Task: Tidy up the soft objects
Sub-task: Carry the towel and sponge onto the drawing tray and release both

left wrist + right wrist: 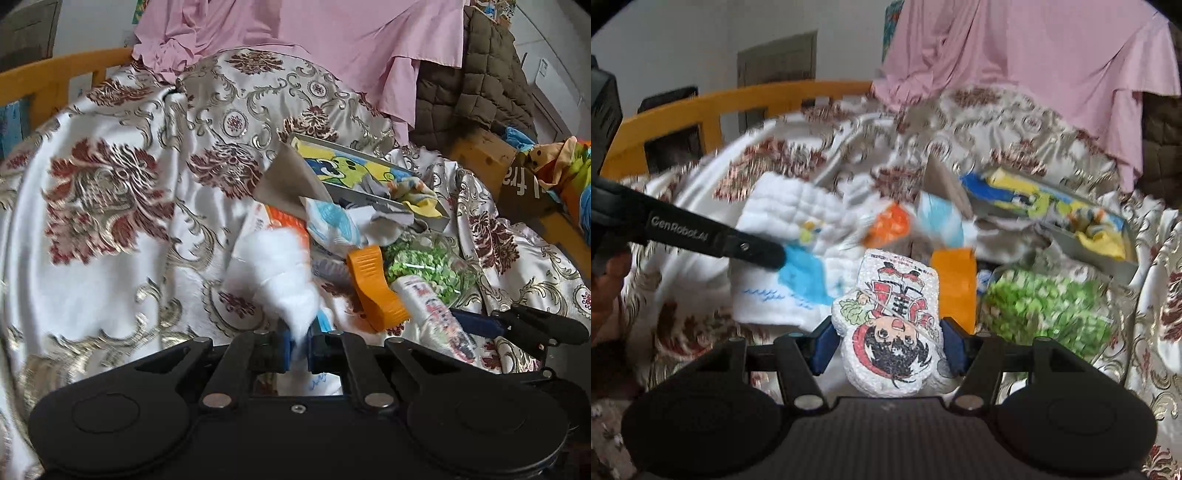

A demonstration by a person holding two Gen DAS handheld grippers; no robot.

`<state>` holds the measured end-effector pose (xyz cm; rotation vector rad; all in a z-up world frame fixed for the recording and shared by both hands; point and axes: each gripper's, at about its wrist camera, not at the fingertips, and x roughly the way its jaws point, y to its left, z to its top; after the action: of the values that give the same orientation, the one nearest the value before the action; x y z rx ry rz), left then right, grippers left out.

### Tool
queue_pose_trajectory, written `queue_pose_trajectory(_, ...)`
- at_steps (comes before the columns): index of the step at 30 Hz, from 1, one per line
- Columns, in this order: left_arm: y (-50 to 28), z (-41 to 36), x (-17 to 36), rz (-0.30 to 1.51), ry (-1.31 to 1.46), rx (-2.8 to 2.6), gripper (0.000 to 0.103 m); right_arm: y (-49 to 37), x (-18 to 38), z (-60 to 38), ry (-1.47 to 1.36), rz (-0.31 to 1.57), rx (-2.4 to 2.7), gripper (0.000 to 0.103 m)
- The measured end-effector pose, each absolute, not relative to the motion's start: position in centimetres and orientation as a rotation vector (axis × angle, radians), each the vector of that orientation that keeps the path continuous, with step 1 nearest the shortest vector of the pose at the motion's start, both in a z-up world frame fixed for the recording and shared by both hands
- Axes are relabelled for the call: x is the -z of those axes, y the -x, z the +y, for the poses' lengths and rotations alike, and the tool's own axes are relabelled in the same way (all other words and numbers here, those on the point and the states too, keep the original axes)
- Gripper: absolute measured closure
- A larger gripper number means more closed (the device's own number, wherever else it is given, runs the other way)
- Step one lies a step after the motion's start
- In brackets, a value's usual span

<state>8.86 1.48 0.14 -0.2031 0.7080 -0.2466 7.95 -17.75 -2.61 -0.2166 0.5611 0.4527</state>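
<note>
**Both claws clamped on soft goods over the patterned bedspread**

Left gripper [300, 349] pinches together on the white cloth [275, 273], lifted and blurred, bunched up above its blue pads! Right gripper [886, 345] squeezes the cartoon-print pillow [892, 325] between both fingers, figure upside down. Just beyond: an orange clip [375, 286] beside a bag of green pieces [1045, 306] on the right. Farther back, a yellow-and-blue picture box [354, 171] lies tilted on the bedspread [122, 206]. Farthest off, pink fabric [314, 44] drapes down
</note>
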Motion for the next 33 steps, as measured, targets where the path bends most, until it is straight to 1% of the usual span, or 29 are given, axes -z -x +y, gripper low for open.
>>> queue_pose_trajectory(3,-9.3,2.4,-1.7,0.721,0.225,0.235,0.095,-7.8,2.1,-18.2,0.187,0.509,-0.43,0.039)
queue_pose_trajectory(10,-11.4,2.7,-5.9,0.743,0.12,0.241,0.095,-8.3,0.8,-19.6,0.107,0.418,-0.368,0.039)
queue_pose_trajectory(14,-14.2,2.0,-8.2,0.744,0.106,0.249,0.095,-10.0,-0.2,-20.2,0.076,0.376,-0.343,0.039)
queue_pose_trajectory(20,-20.6,0.2,-11.0,0.703,0.193,0.263,0.095,-14.5,-0.9,-21.5,0.063,0.351,-0.306,0.039)
queue_pose_trajectory(26,-28.5,-3.2,-11.6,0.681,0.236,0.255,0.095,-21.1,-1.3,-23.2,0.028,0.337,-0.262,0.039)
queue_pose_trajectory(33,-36.7,-7.8,-10.1,0.67,0.291,0.292,0.095,-28.6,-1.5,-26.2,-0.01,0.322,-0.158,0.039)
